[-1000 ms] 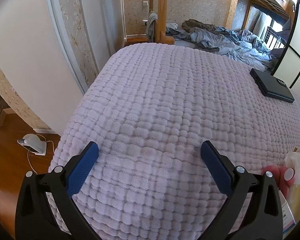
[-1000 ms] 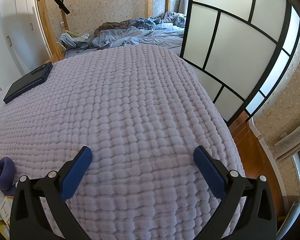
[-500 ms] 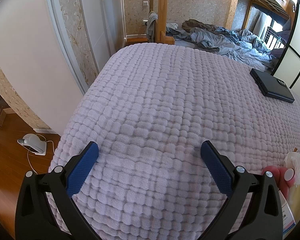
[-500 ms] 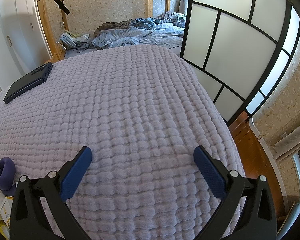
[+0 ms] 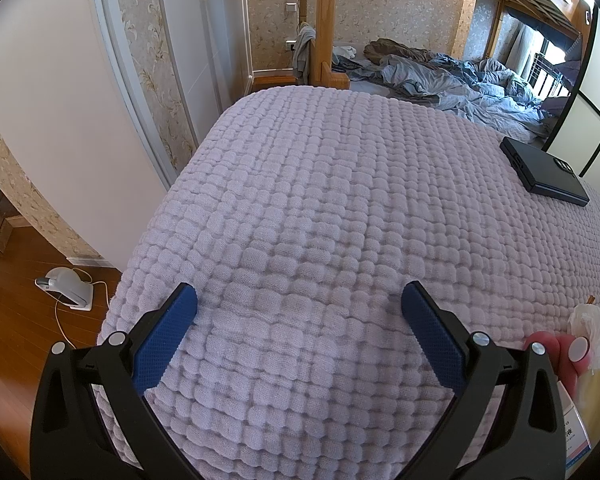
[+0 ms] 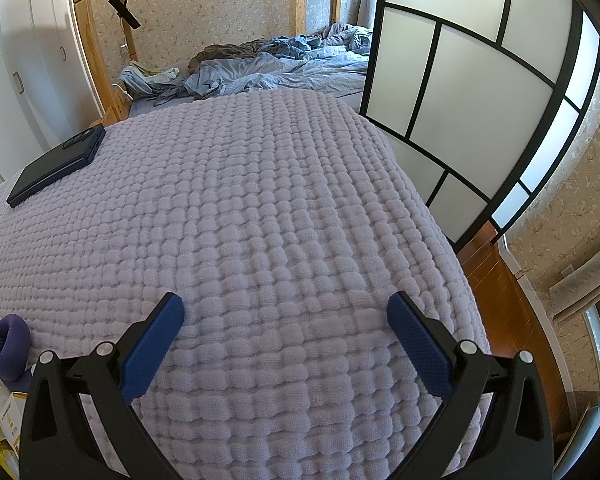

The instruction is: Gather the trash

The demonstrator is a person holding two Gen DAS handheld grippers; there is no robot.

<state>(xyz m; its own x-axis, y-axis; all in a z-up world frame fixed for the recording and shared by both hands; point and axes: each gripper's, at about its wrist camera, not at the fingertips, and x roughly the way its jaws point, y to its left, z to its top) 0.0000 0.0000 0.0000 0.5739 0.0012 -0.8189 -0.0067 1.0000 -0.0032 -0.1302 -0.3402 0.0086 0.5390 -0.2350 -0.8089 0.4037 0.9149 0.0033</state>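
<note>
Both wrist cameras look closely along the quilted bed (image 5: 320, 200), sharing the phone (image 6: 56, 166).

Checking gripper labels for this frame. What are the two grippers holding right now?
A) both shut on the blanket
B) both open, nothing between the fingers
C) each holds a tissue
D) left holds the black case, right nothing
B: the left gripper and right gripper both have their blue fingers spread wide over the blanket, with nothing between them.

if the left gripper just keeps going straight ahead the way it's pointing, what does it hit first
Most likely the lavender quilted blanket itself: the open left gripper angles down onto bare fabric. Depth is hard to judge.
</note>
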